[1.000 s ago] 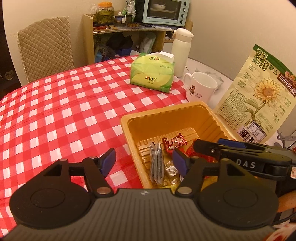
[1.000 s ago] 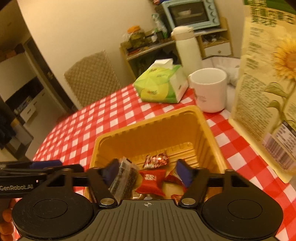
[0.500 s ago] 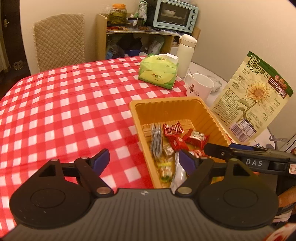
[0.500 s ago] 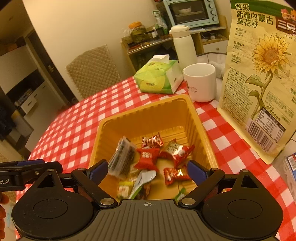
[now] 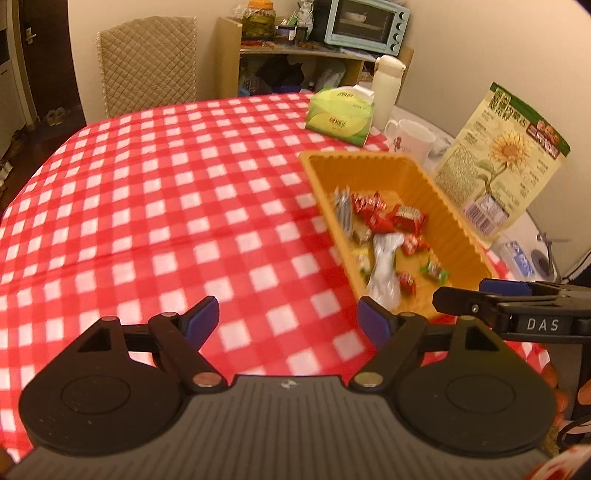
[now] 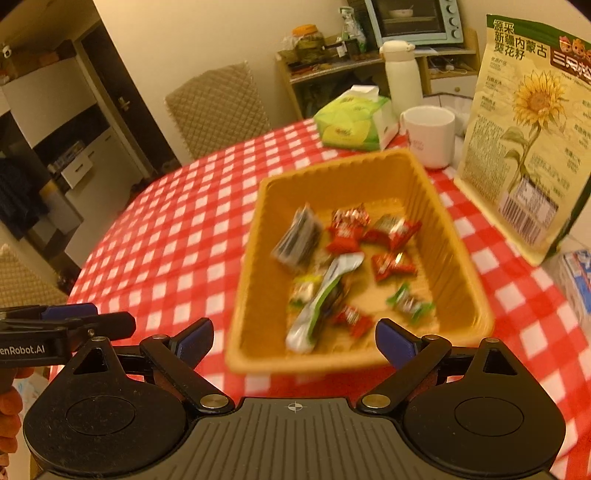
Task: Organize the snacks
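An orange plastic tray (image 5: 461,221) (image 6: 258,258) sits on the red-checked cloth. In it lie several red wrapped candies (image 6: 347,230), a dark grey packet (image 6: 299,240), a silver-green pouch (image 6: 325,291) and a green candy (image 6: 410,302). My left gripper (image 5: 287,319) hovers open over bare cloth, left of the tray's near corner, with nothing between its fingers. My right gripper (image 6: 294,339) stands open just short of the tray's near rim, also holding nothing. Its fingers (image 5: 458,301) show at the right of the left wrist view.
A tall sunflower-seed bag (image 6: 524,129) stands right of the tray. Behind the tray are a white mug (image 6: 428,136), a green tissue pack (image 6: 354,125) and a white flask (image 6: 400,77). A quilted chair (image 5: 147,62) and a shelf with a toaster oven (image 5: 365,22) lie beyond the table.
Both grippers have drawn back from over the tray toward the table's near side, and their jaws have widened. The snacks stay in the tray.
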Action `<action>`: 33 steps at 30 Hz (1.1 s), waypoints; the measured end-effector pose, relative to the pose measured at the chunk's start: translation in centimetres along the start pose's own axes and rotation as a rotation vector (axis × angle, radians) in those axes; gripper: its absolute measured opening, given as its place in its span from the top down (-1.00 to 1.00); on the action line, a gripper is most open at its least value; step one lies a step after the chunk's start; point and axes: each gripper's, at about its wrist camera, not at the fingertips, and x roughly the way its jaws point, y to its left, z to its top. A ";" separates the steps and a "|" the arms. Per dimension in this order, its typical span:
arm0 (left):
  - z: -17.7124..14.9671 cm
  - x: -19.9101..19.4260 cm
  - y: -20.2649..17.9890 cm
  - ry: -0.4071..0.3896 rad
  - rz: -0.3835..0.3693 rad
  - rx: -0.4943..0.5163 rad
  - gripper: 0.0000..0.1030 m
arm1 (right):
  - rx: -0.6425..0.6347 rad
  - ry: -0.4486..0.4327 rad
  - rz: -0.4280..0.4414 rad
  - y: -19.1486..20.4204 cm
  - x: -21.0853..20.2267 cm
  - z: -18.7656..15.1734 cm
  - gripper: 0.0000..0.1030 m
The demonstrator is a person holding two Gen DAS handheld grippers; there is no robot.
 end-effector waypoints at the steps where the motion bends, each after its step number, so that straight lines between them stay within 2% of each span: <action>1: -0.5 -0.4 0.4 0.005 0.002 0.000 -0.57 | 0.002 0.008 -0.005 0.7 -0.2 -0.6 -0.82; 19: -8.1 -8.2 9.2 0.043 -0.005 -0.014 -0.57 | 0.006 0.072 -0.046 12.5 -2.2 -8.9 -0.82; 33: -10.9 -10.3 12.6 0.051 -0.026 -0.033 -0.57 | -0.019 0.073 -0.062 17.2 -3.1 -11.4 -0.82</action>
